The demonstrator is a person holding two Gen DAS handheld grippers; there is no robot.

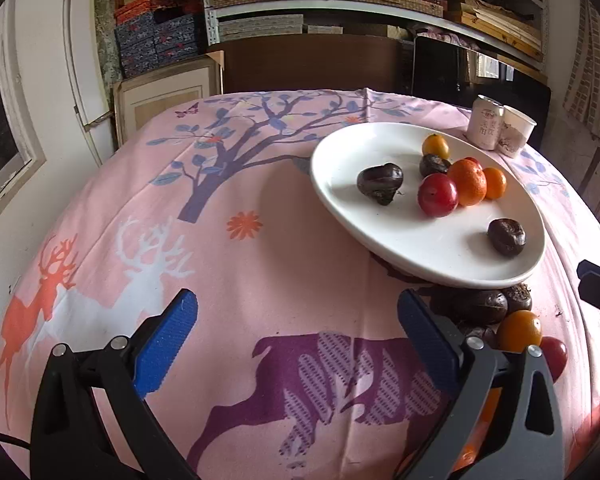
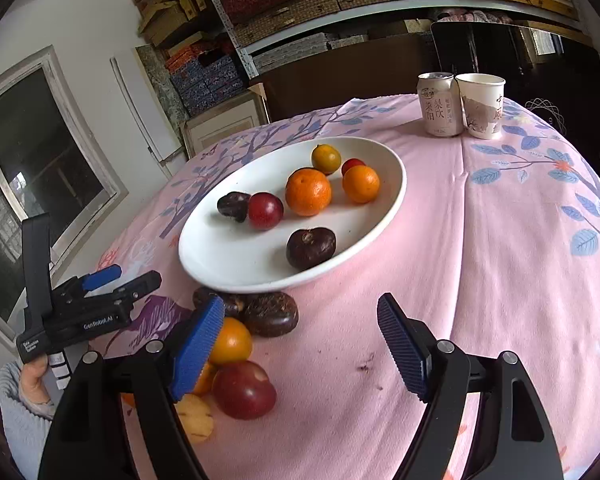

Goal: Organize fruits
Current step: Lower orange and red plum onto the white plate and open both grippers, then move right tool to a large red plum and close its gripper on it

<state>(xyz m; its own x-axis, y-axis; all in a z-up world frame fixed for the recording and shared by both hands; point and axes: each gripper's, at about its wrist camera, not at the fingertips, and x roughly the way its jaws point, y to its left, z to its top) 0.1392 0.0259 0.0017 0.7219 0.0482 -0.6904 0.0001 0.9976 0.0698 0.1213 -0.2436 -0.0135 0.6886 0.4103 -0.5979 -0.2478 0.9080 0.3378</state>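
Round glossy fruits sit on the smooth white oval plate (image 2: 388, 184); wrinkled dark ones lie just beside its near rim. Left gripper (image 1: 298, 334) and right gripper (image 2: 300, 340) hold ribbed blue fingers spread, grasping nothing.

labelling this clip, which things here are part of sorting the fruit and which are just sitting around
Part of the job:
- white plate already holding oranges and dark fruits
- loose fruit pile on the cloth beside the plate
- left tool and right tool, both open and empty

Just lying about:
- drink can
- paper cup
- pink tablecloth
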